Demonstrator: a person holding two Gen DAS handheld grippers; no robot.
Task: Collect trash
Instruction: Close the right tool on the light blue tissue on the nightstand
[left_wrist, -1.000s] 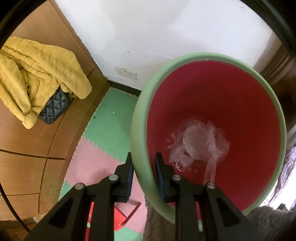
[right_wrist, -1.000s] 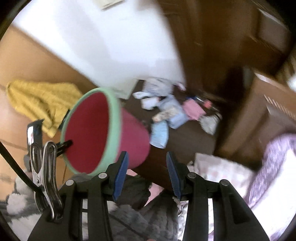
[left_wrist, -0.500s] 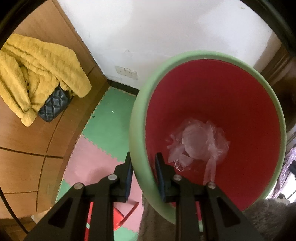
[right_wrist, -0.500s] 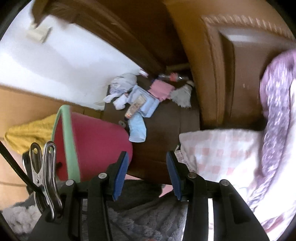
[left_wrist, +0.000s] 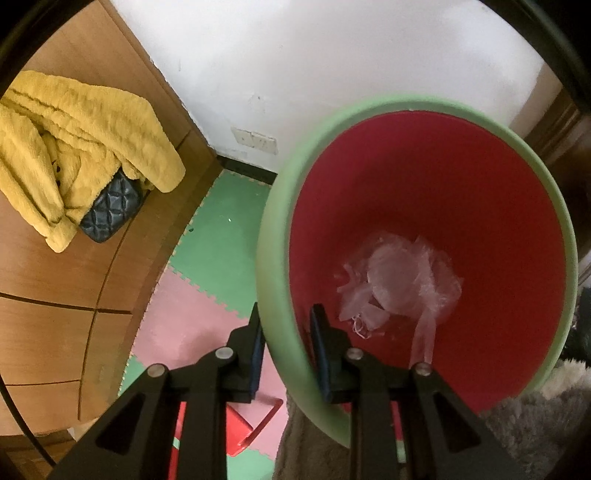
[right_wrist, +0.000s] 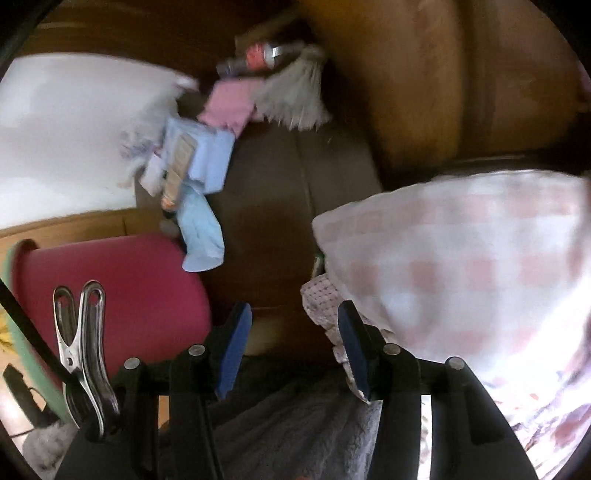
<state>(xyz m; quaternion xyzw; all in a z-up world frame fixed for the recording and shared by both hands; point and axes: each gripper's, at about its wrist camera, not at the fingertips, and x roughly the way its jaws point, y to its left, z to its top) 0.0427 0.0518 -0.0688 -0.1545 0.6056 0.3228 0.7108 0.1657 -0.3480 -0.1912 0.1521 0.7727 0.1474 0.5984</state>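
My left gripper (left_wrist: 286, 332) is shut on the green rim of a red bin (left_wrist: 517, 206), one finger outside and one inside the wall. Crumpled clear plastic (left_wrist: 399, 284) lies at the bin's bottom. In the right wrist view the bin (right_wrist: 122, 291) shows from outside at the lower left. My right gripper (right_wrist: 293, 343) hangs over a dark brown surface (right_wrist: 280, 206), its jaws opening with nothing between them. A heap of litter sits further off on that surface: light blue wrappers (right_wrist: 203, 206), a pink sheet (right_wrist: 229, 103), a whitish fringed piece (right_wrist: 295, 99) and a small can (right_wrist: 266, 55).
A pink-checked pillow (right_wrist: 461, 266) lies close on the right of my right gripper. Grey fluffy fabric (right_wrist: 295, 432) is below it. A metal clip (right_wrist: 79, 339) hangs at the left. A yellow garment (left_wrist: 74, 155) over a black bag (left_wrist: 110, 210) rests on a wooden cabinet; foam floor mats (left_wrist: 221, 236) lie below.
The right gripper has dropped and rolled toward the dark surface, so the litter heap and pillow look much nearer, and its jaws stand a little wider. The left gripper and bin have not moved.
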